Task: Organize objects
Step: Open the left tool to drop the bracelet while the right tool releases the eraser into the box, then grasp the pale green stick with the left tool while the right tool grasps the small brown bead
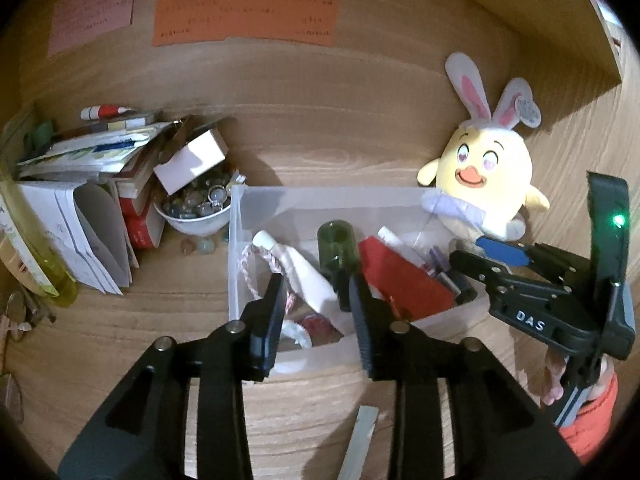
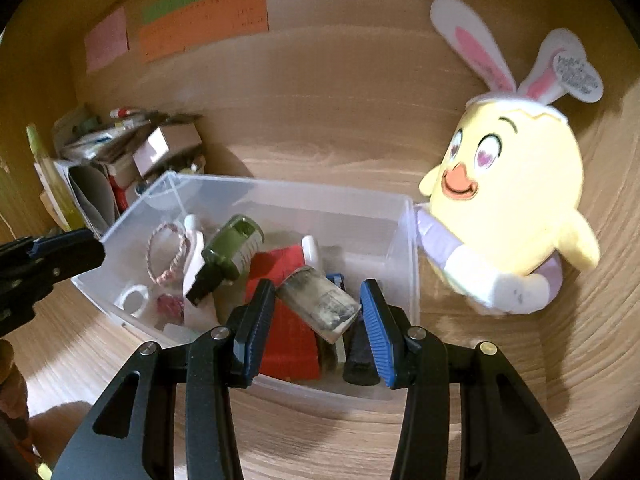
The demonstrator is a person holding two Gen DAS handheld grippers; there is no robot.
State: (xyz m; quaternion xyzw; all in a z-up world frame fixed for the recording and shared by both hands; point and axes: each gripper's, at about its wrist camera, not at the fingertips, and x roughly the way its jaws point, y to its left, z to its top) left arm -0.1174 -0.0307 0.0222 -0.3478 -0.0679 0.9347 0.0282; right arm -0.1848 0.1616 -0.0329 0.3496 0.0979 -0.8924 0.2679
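Left tongs (image 1: 316, 304): held low over the near edge of the clear plastic bin (image 1: 256, 196), jaws parted, nothing between them.

Right tongs (image 2: 316, 312): jaws spread wide with blue pads (image 2: 378, 332), empty, poised above the bin's near right corner; seen from the left wrist view they reach in from the right.

Bin, on the wooden surface (image 1: 160, 320): holds a green bottle (image 2: 234, 246), a red box (image 2: 290, 328), a white tube (image 1: 298, 268), a twisted cord loop (image 2: 166, 254), a cloudy clear jar (image 2: 320, 300), a roll of tape (image 2: 134, 300).

Yellow chick toy (image 2: 508, 208) with rabbit ears: just beside the bin's right wall.

White bowl (image 1: 196, 222) of glass pebbles: left of the bin, next to stacked books and papers (image 1: 92, 160).
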